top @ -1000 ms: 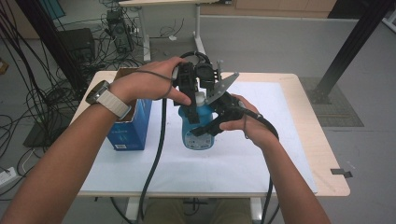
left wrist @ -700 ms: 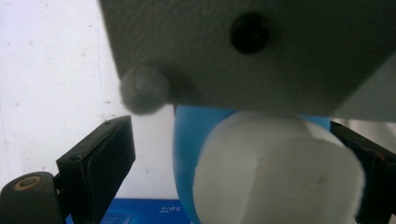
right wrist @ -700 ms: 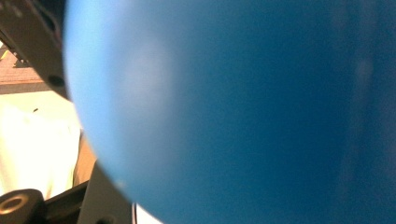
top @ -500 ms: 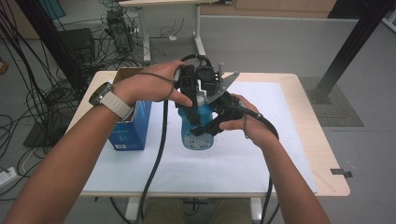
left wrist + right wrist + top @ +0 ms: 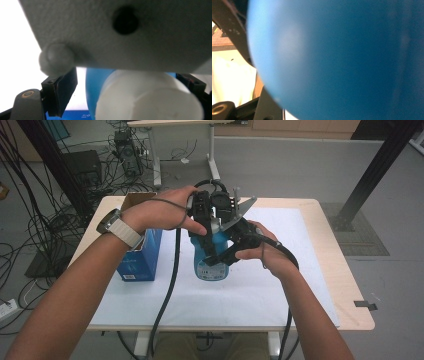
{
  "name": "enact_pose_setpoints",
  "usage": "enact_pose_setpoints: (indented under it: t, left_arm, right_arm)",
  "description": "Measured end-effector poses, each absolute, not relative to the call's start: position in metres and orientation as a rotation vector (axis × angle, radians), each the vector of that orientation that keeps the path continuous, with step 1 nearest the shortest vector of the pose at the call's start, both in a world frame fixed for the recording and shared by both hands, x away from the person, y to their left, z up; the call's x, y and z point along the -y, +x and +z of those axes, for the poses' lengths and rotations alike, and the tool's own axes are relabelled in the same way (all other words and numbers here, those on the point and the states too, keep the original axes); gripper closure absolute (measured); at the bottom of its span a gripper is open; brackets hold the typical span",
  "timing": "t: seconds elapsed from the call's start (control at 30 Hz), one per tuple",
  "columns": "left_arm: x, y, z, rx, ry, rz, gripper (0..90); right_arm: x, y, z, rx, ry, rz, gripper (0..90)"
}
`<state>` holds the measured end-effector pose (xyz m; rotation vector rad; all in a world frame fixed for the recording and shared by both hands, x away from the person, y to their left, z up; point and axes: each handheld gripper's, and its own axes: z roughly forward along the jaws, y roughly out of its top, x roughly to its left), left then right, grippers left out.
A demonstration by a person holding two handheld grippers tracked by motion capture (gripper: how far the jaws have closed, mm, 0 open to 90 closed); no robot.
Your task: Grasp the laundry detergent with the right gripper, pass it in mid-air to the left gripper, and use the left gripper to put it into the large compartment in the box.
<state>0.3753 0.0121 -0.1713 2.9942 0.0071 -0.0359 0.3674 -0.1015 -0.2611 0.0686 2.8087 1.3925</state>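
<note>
Our right gripper [image 5: 220, 257] clamps the blue bottle [image 5: 210, 265] while our left gripper [image 5: 207, 227], jaws just closing around the white cap [image 5: 150, 100], readies to unscrew it.

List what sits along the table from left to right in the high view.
Wristwatch → blue box → left hand-held gripper → blue bottle → right hand → bare table edge.

Bottle [image 5: 212, 265] upright on sheet [image 5: 260, 290] at counter [image 5: 345, 285] middle. Box [image 5: 140, 260] just left of bottle, at sheet's left edge. Left tongs [image 5: 212, 232] above bottle, astride its cap [image 5: 150, 100]. Right tongs [image 5: 225, 255] at bottle's right side, against its body. Second table [image 5: 180, 130] behind counter.
</note>
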Motion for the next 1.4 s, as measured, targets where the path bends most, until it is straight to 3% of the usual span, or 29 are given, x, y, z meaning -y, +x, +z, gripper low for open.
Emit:
enact_pose_setpoints:
  t: [1.17, 1.4]
  left_arm:
    - [-0.0154, 0.3758, -0.1744, -0.002, 2.957, -0.09, 37.1]
    - [-0.0159, 0.3756, -0.1754, -0.001, 2.954, -0.092, 37.5]
  right_arm:
    - [0.1004, 0.3663, -0.2615, -2.813, 0.105, 1.4, 43.6]
    - [0.1, 0.3649, -0.262, -2.831, 0.116, 1.404, 43.6]
